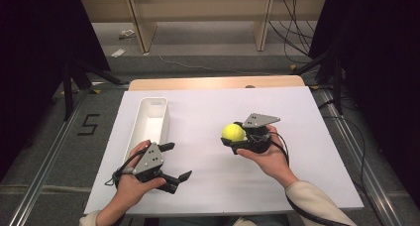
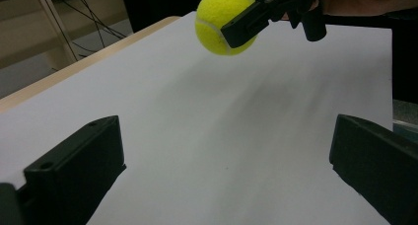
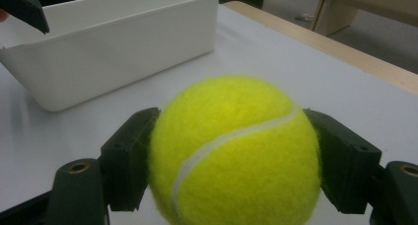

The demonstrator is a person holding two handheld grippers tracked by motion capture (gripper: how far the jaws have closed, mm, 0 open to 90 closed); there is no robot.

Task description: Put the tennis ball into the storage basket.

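A: Starting with the biggest thing, we have the white board (image 1: 277,181) spread flat and matte beneath both sets of fingers, with a wooden table edge (image 1: 213,82) showing past it.

B: Next the white bin (image 1: 143,118): long, smooth-walled plastic with rounded corners, lying just beyond our left gripper (image 1: 173,161), whose jaws stand wide apart with nothing between them.

A: And our right gripper (image 1: 232,136) is clamped on the tennis ball (image 1: 233,132), lifted clear of the board. In the right gripper view the ball (image 3: 236,151) sits squarely between the two black pads, one pressing each side near its widest girth, and the bin (image 3: 113,52) lies ahead of the fingertips.

B: We'd judge the ball light, springy and fuzzy. The felt gives the pads good friction, so slipping seems unlikely, but it is round and will roll wherever we let it go.

A: So across the middle is the right hold; off-centre, we think it would squirt out.
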